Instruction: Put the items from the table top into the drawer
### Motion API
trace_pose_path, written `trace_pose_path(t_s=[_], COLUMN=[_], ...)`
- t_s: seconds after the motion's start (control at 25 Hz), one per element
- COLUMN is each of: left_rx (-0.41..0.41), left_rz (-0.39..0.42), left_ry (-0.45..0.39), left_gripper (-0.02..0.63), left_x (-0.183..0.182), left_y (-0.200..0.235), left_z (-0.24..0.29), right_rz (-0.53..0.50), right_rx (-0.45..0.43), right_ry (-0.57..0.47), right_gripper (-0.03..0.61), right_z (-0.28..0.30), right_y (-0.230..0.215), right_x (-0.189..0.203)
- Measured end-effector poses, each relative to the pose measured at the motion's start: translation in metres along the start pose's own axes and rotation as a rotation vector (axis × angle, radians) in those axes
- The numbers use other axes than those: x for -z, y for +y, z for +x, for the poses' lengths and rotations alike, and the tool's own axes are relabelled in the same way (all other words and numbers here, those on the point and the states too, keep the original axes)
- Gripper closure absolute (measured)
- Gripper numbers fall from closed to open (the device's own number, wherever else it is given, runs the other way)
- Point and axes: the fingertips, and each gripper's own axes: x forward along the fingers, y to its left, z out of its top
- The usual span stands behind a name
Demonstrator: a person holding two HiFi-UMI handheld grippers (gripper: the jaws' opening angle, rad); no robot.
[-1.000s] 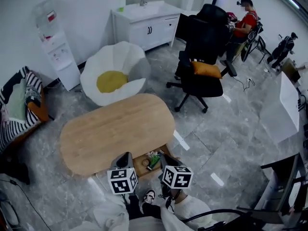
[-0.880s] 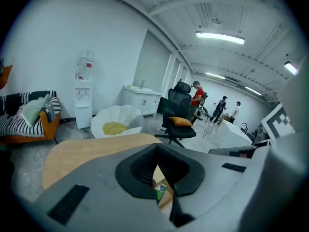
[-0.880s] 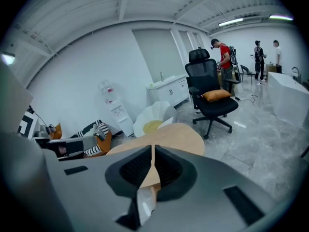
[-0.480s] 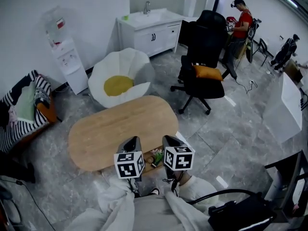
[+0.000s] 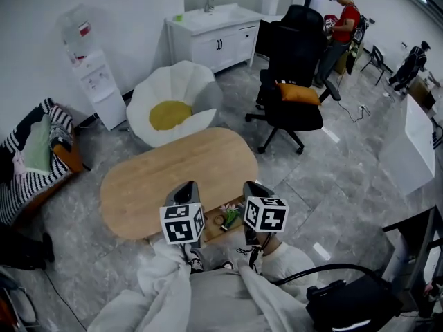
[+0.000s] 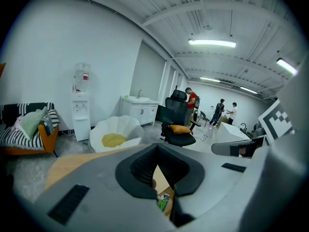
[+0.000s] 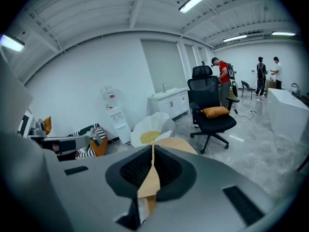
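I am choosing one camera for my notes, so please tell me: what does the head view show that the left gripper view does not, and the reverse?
Only the head view: the whole oval table top and the person's legs. Only the left gripper view: the ceiling lamps, and the left hand-held gripper, jaws shut with nothing between them. Both: the white petal chair, black office chair, water dispenser and part of the open drawer.
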Motion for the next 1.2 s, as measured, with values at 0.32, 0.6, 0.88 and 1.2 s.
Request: trace_pose_path(t_s=[0.32,0.6,0.88,1.2], left_rx=[0.036,0.076,0.095,0.108], left_rz=[-0.001,0.014,0.029,0.037], left_ry=[0.015,0.024,0.039,0.038], left_gripper=[0.62,0.62,0.62,0.62], left_x=[0.004,0.005,0.008,0.006], left_y=[0.0,-0.012,-0.018,-0.022], left_z=[0.011,0.018,0.021,0.022], right_rz=[0.066,0.127,0.133,0.129], right_rx=[0.115,0.189,0.263,0.273], right_ry=[-0.01,-0.041,-0.052,-0.05], right_gripper=[0.506,0.507,0.517,0.517], right_z=[-0.021,-0.04,-0.057,-0.061], right_y=[-0.036,-0.062,-0.083,-0.083], right_x=[0.011,0.015,0.017,0.018])
